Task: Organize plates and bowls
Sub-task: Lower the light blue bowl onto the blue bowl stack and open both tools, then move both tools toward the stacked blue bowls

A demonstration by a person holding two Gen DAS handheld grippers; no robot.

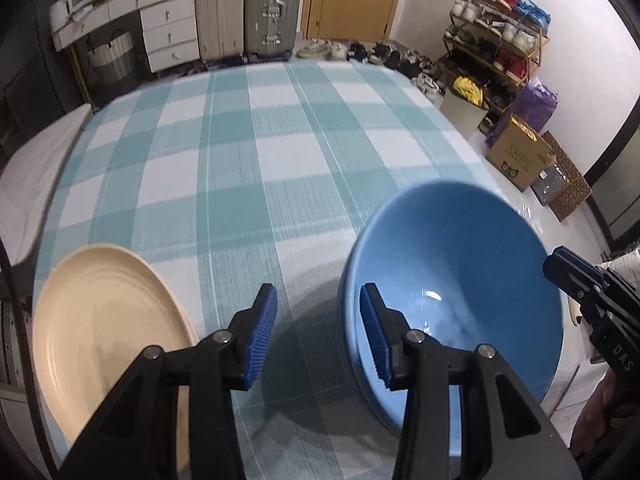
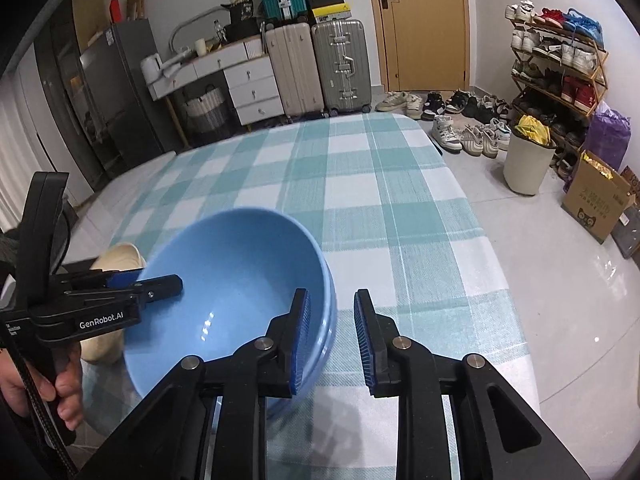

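On the checked desk (image 1: 240,152) a blue bowl (image 1: 452,296) sits nested on another, with a cream plate (image 1: 104,320) well to its left. Both hand-held grippers are empty: the left (image 1: 318,334) part open between plate and bowl, the right (image 2: 332,340) narrowly open astride the bowl's rim without pinching. Stacking the bowls looks finished, so next the plate likely needs gripping by its rim.

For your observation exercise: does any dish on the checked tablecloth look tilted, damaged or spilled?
The blue bowls, seemingly two nested, sit tipped rather than level. The cream plate lies flat beside them. No chips or spills are visible.
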